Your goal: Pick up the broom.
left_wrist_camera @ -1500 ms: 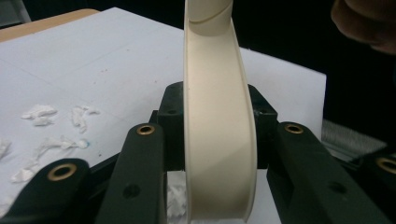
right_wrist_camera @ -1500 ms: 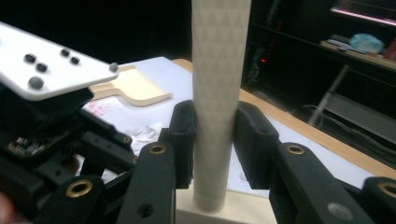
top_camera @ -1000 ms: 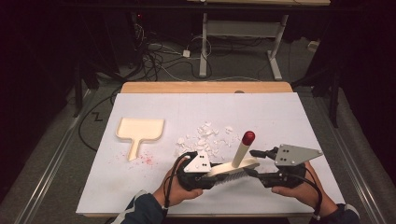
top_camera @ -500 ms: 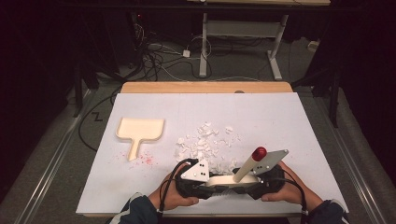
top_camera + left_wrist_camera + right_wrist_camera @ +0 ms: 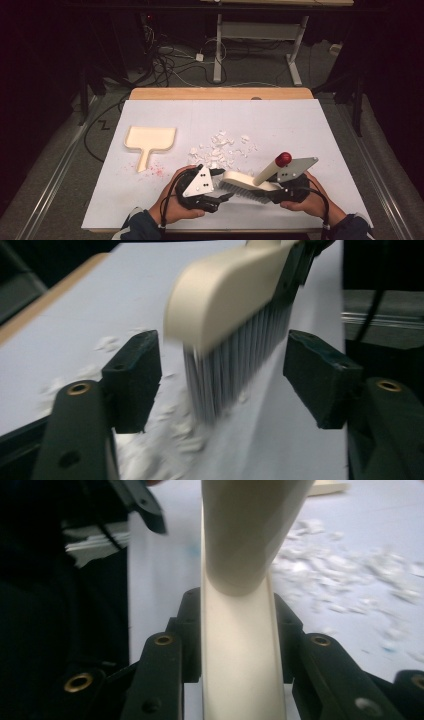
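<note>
High view, left to right: empty cream dustpan (image 5: pixel 150 138) at centre-left; white crumbs (image 5: pixel 220 148) mid-frame; left gripper (image 5: pixel 222 196), jaws just opened and standing apart around the brush (image 5: pixel 245 182) tip; right gripper (image 5: pixel 272 192), jaws just closed, clamped on the brush's back. Brush at lower centre, judged light, rigid-backed, soft-bristled; best gripped across the back.

The left tongs (image 5: pixel 220 385) stand with their two black jaws wide apart, having just been opening. Between the jaws, touching neither, hangs the near end of a cream brush (image 5: pixel 225 300), its grey bristles (image 5: pixel 235 365) pointing down at the white sheet (image 5: pixel 300 450) on the bench (image 5: pixel 45 300). White scraps (image 5: pixel 175 430) lie on the sheet under and beside the bristles, more of them near the left jaw. The brush is blurred.
</note>
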`<state>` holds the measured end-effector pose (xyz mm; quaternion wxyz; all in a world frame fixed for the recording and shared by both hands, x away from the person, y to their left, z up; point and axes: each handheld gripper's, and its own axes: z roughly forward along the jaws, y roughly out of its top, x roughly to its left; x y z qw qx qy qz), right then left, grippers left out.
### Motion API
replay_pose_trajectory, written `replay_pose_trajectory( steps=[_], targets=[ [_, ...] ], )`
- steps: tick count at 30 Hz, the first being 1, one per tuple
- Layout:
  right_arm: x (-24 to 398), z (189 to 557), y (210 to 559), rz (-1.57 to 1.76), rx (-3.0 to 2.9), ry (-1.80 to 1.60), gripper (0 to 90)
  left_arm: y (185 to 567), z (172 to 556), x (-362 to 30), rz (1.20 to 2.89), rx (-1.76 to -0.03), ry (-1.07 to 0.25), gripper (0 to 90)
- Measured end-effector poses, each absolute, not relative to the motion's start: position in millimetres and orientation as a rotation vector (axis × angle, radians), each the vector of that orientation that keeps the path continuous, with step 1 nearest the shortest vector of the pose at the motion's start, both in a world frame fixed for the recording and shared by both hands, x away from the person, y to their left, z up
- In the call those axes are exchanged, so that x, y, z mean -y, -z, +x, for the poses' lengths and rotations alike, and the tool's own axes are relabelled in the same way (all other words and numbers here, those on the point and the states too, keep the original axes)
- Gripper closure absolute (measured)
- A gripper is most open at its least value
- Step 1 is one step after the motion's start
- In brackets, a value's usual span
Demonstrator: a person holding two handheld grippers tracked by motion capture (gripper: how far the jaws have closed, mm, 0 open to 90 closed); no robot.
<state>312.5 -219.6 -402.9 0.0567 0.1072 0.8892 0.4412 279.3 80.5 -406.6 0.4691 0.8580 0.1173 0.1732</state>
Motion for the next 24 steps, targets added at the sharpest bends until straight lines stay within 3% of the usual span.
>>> replay_pose_trajectory(
  steps=[3,11,19,24],
  targets=[
    [232.6,320.9,398.7,0.457,-2.650,-1.396,68.1,407.9,276.3,-96.9,2.075,-0.373,-0.550,19.7],
    [259.2,335.0,386.8,0.676,-2.469,-1.303,68.1,430.9,273.3,-148.5,2.095,-0.578,-0.737,16.5],
    [270.8,354.0,379.8,0.738,-2.369,-1.227,68.3,455.4,260.2,-182.9,2.156,-0.692,-0.851,16.5],
    [276.2,373.7,384.3,0.767,-2.306,-1.109,68.3,463.7,259.3,-196.0,2.143,-0.754,-0.815,16.5]
  ],
)
